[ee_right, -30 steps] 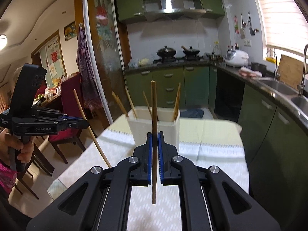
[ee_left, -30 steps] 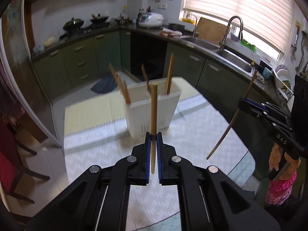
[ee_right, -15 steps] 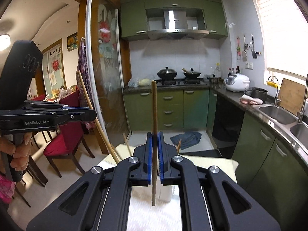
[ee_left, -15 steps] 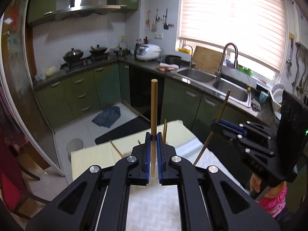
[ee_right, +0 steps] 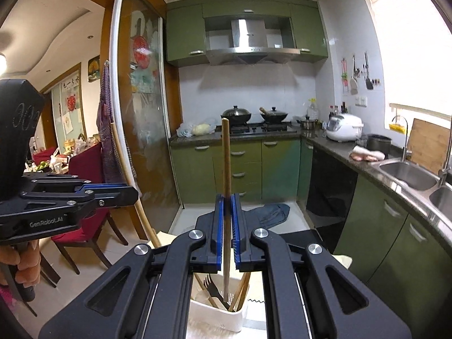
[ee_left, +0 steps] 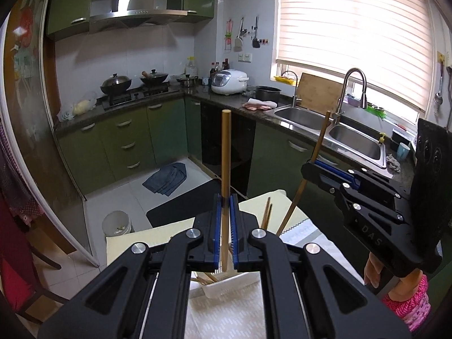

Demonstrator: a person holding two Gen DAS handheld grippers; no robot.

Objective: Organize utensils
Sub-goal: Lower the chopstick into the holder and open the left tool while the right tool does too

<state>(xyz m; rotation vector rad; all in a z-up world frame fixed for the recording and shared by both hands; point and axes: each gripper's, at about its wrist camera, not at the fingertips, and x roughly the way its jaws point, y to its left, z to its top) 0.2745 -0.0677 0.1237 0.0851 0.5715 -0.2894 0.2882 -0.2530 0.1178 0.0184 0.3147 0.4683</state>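
Here the tabletop [ee_left: 299, 308] with its pale cloth lies below both sets of jaws, and the white utensil holder [ee_right: 217, 317] stands on it directly beneath them, already holding a black fork [ee_right: 210, 284] and several wooden sticks. The left gripper [ee_left: 225, 226] has its jaws pinched on a wooden chopstick [ee_left: 226, 152], held upright, gripped low on the shaft. The right gripper [ee_right: 227, 226] pinches its own chopstick [ee_right: 226, 155] likewise, its tip just over the holder. Both sticks look light, stiff and smooth, so a grip nearer mid-shaft would likely keep them from pivoting
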